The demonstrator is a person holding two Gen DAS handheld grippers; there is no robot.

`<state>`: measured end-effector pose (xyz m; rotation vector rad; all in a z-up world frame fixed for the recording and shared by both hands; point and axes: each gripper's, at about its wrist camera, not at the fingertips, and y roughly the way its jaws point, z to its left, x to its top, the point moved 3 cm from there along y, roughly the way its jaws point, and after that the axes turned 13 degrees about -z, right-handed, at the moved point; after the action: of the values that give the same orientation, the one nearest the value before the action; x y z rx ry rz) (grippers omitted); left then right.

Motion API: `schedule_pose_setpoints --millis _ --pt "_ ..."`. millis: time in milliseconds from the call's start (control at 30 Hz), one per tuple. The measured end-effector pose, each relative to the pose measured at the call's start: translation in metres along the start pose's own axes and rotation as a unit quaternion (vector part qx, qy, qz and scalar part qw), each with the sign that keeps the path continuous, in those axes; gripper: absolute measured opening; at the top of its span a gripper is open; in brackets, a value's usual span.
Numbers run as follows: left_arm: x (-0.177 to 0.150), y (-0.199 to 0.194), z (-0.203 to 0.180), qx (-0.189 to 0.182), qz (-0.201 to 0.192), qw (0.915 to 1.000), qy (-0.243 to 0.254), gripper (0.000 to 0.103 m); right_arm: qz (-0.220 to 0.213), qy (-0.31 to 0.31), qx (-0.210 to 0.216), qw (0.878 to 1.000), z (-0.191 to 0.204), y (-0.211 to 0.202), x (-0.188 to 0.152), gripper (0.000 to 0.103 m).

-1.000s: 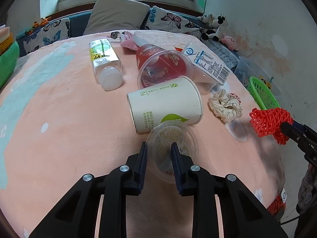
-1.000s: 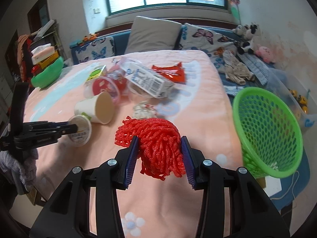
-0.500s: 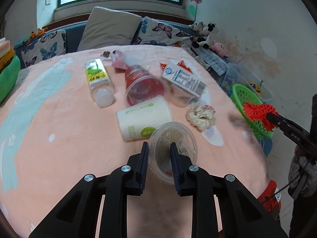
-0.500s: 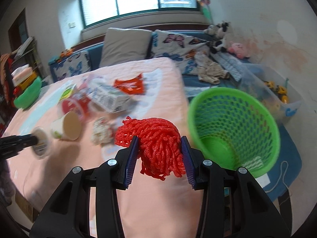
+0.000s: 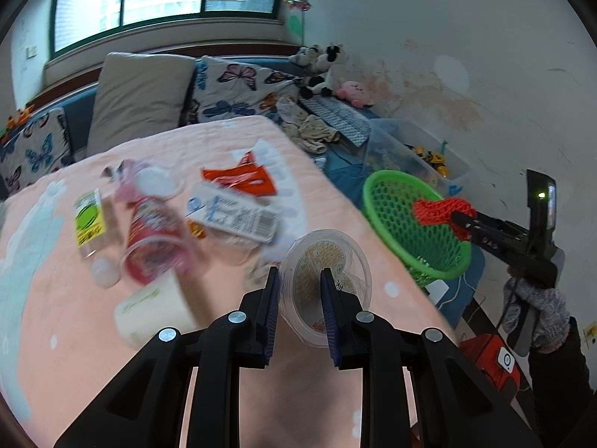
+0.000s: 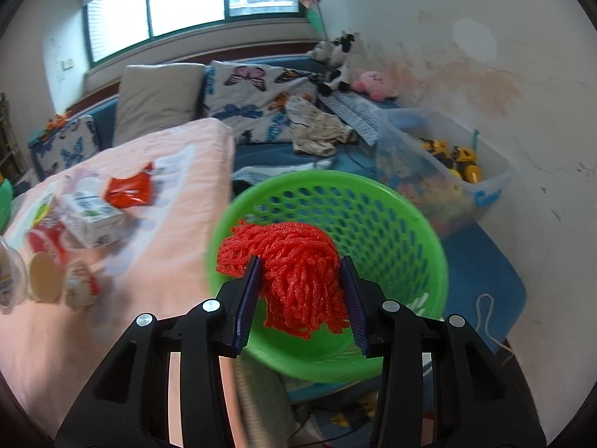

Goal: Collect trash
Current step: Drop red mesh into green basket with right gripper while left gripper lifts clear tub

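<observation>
Two grippers are at work and each carries a piece of trash. In the lower middle of the left wrist view we see the left gripper (image 5: 298, 295) with its jaws clamped on the rim of a clear plastic cup (image 5: 326, 280), which is lifted off the pink bed cover (image 5: 74, 336). In the right wrist view the right gripper (image 6: 303, 296) has its jaws pressed on both sides of a red foam net (image 6: 287, 265), held over the open mouth of the green basket (image 6: 391, 224). From the left wrist view the same net shows at centre right, above the basket's rim, with a gloved hand (image 5: 533, 306) on the handle at the right edge.

Left of centre on the bed cover we find more trash, blurred: a milk carton (image 5: 233, 216), a red snack wrapper (image 5: 240, 179), a red-printed plastic cup (image 5: 153, 239) on its side, a paper cup (image 5: 153, 310) on its side and a small bottle with a green label (image 5: 89, 224). Beside the basket, toward the wall at upper right, stands a clear bin of toys (image 6: 447, 164)
</observation>
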<state>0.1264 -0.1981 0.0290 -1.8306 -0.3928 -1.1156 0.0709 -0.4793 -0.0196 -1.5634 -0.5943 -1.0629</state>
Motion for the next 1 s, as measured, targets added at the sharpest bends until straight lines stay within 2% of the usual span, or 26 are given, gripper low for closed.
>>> schedule_pose_setpoints --millis 300,533,733,1000 --pt "0.03 0.057 -0.066 -0.049 0.009 0.9981 0.037 0.022 0.025 0.033 -0.021 0.999 -0.032 0.028 -0.013 0.047" --pt "0.04 0.096 -0.11 -0.083 0.019 0.9949 0.055 0.022 0.029 0.034 -0.025 0.999 -0.043 0.023 -0.022 0.057" --pt "0.044 0.118 -0.134 -0.099 0.026 0.9929 0.059 0.022 0.027 0.037 -0.026 0.999 -0.051 0.017 -0.025 0.058" --pt "0.043 0.156 -0.157 -0.104 0.042 0.9915 0.065 0.022 0.018 0.041 -0.029 0.999 -0.059 -0.001 -0.027 0.059"
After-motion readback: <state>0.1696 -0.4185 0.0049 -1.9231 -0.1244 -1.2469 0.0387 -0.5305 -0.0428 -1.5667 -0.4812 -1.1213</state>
